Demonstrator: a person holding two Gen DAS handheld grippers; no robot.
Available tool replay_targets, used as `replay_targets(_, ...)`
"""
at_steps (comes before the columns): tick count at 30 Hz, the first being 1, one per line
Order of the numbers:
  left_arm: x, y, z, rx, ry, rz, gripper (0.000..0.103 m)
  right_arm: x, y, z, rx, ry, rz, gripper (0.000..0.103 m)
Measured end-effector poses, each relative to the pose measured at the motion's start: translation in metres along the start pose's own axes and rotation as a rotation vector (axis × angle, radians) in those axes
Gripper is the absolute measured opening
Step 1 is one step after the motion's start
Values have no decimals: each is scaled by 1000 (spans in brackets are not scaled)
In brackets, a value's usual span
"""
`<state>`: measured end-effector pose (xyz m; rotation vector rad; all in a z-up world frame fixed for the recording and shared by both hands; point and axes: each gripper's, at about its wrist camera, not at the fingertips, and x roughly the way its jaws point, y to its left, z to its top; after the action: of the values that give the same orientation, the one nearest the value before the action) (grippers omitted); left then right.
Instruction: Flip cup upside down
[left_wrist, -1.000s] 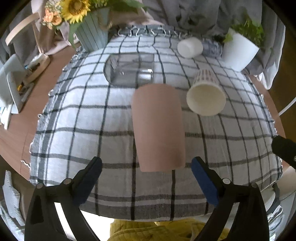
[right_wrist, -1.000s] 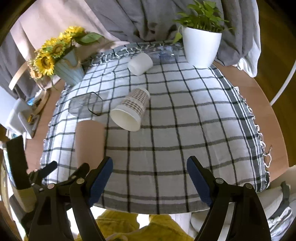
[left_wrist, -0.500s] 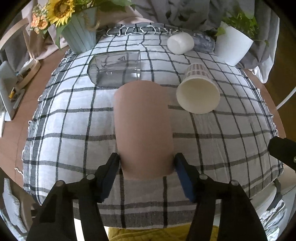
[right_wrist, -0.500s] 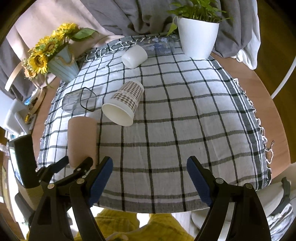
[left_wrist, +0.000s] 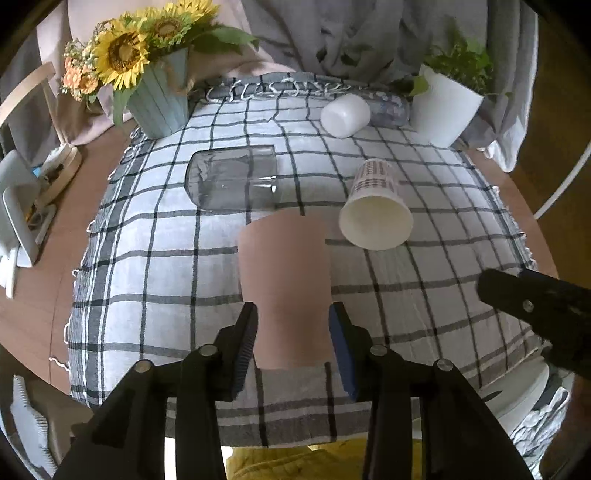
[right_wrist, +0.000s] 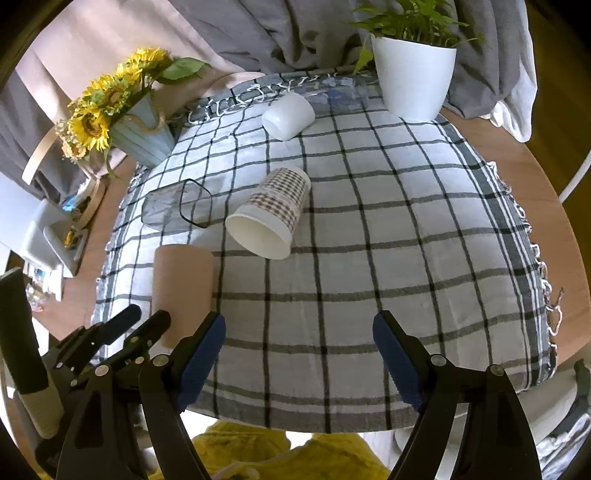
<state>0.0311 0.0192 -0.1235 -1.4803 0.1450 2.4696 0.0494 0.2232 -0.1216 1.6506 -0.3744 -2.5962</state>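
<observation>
A tan cup (left_wrist: 284, 280) lies on its side on the checked cloth, in the lower middle of the left wrist view. My left gripper (left_wrist: 293, 343) is shut on the tan cup, a blue pad pressed to each side near its closest end. The cup also shows at the left of the right wrist view (right_wrist: 183, 284), with the left gripper (right_wrist: 122, 332) at its near end. My right gripper (right_wrist: 299, 354) is open and empty above the front of the cloth, to the right of the tan cup.
A checked paper cup (left_wrist: 375, 206) (right_wrist: 273, 218), a clear glass (left_wrist: 232, 181) (right_wrist: 177, 206) and a white cup (left_wrist: 345, 114) (right_wrist: 288, 116) lie on their sides farther back. A sunflower vase (left_wrist: 159, 99) and a white plant pot (left_wrist: 443, 107) stand at the back corners. The cloth's front edge (right_wrist: 332, 417) is close.
My left gripper moved forward around the tan cup and closed on its sides. The right gripper stayed open and shifted only a little.
</observation>
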Motion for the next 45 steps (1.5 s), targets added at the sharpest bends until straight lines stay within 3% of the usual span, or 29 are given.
replay_targets(8,13,-8,-12,30,36,-28,67,0,-1,1,7,-9,-13,82)
replay_targets(22,45,-9,-16,56,74,32,64,11,-21,-3,80,31,-44,82)
replay_targets(35,18,-1,-7,32,88,-12,63,10,-19,-1,84,13,-13,82)
replay_targets(45,10,2,18,20,59,-18,62,5,-16,5,108,-8,35,82)
